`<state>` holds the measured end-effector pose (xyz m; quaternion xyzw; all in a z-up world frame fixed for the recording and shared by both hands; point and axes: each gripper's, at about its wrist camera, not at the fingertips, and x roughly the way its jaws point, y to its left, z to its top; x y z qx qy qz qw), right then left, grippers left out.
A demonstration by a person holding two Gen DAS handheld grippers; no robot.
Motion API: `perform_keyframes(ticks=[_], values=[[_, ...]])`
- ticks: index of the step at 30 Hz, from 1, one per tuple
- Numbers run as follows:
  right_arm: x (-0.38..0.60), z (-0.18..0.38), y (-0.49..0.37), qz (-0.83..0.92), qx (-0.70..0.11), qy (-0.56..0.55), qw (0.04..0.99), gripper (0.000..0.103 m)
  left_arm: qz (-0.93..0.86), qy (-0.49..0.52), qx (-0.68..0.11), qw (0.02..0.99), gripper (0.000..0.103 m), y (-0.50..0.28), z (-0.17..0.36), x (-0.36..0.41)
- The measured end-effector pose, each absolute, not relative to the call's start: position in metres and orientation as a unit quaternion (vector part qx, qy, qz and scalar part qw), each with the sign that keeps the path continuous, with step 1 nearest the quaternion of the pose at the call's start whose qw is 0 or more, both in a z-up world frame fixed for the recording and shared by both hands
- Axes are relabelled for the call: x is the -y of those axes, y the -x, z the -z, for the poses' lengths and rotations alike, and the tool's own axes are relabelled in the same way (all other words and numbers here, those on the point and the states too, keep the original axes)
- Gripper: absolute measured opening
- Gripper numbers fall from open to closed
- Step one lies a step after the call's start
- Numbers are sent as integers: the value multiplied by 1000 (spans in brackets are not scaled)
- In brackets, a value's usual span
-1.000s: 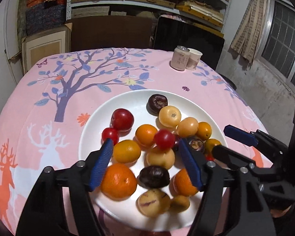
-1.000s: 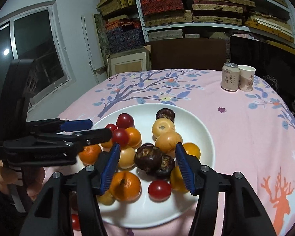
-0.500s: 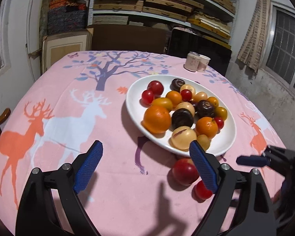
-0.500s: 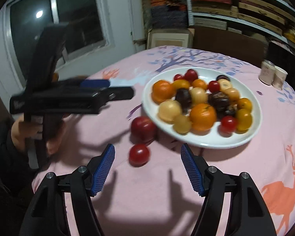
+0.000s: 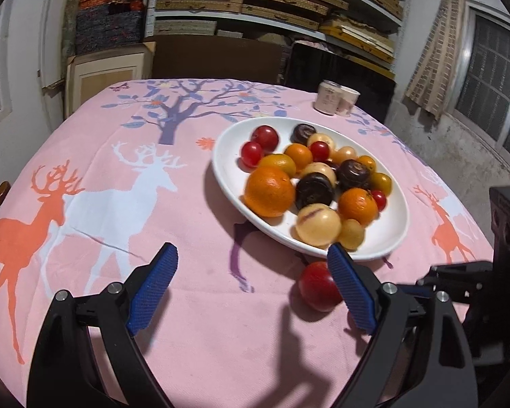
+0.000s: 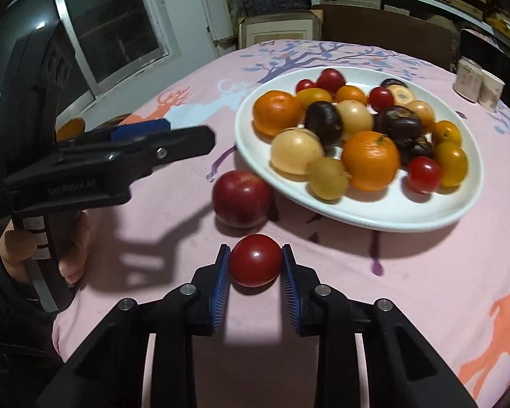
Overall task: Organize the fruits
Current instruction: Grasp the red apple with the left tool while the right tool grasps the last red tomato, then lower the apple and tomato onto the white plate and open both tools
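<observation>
A white plate (image 5: 396, 234) (image 6: 384, 212) on the pink tablecloth holds several oranges, red, yellow and dark fruits. A red plum (image 6: 242, 199) (image 5: 318, 287) lies on the cloth just in front of the plate. My right gripper (image 6: 255, 265) is shut on a small red tomato (image 6: 255, 260) low over the cloth, nearer than the plum. My left gripper (image 5: 251, 285) is open and empty above the cloth, its right finger beside the plum; it also shows in the right wrist view (image 6: 159, 136).
A can (image 5: 327, 102) (image 6: 467, 80) and a paper cup (image 5: 348, 100) (image 6: 491, 93) stand at the table's far side. Shelves with boxes line the wall behind. A dark chair back (image 5: 217, 63) stands beyond the table.
Both grippers pulled back from over the plate to the near table edge. The right gripper then closed on the small red tomato on the cloth. The left gripper stayed open.
</observation>
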<state>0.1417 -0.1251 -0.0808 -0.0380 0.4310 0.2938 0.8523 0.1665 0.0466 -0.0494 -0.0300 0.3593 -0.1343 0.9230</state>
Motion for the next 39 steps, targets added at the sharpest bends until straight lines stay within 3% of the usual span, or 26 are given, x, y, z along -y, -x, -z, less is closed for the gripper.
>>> perform_keyframes(ticks=[8, 11, 15, 29, 31, 39], values=[[204, 78, -148, -242, -408, -36, 879, 31, 165, -80, -377, 908, 87, -156, 61, 6], [208, 80, -151, -248, -414, -43, 875, 31, 165, -84, -420, 888, 56, -169, 76, 14], [201, 78, -148, -265, -407, -27, 874, 31, 177, -68, -432, 882, 40, -174, 81, 15], [205, 77, -147, -270, -404, -40, 873, 32, 191, -47, -424, 884, 40, -170, 76, 9], [200, 77, -145, -270, -405, -25, 873, 46, 190, -47, -431, 881, 40, -172, 78, 9], [152, 81, -148, -270, -419, 76, 864, 46, 186, -43, -436, 880, 40, -176, 81, 9]])
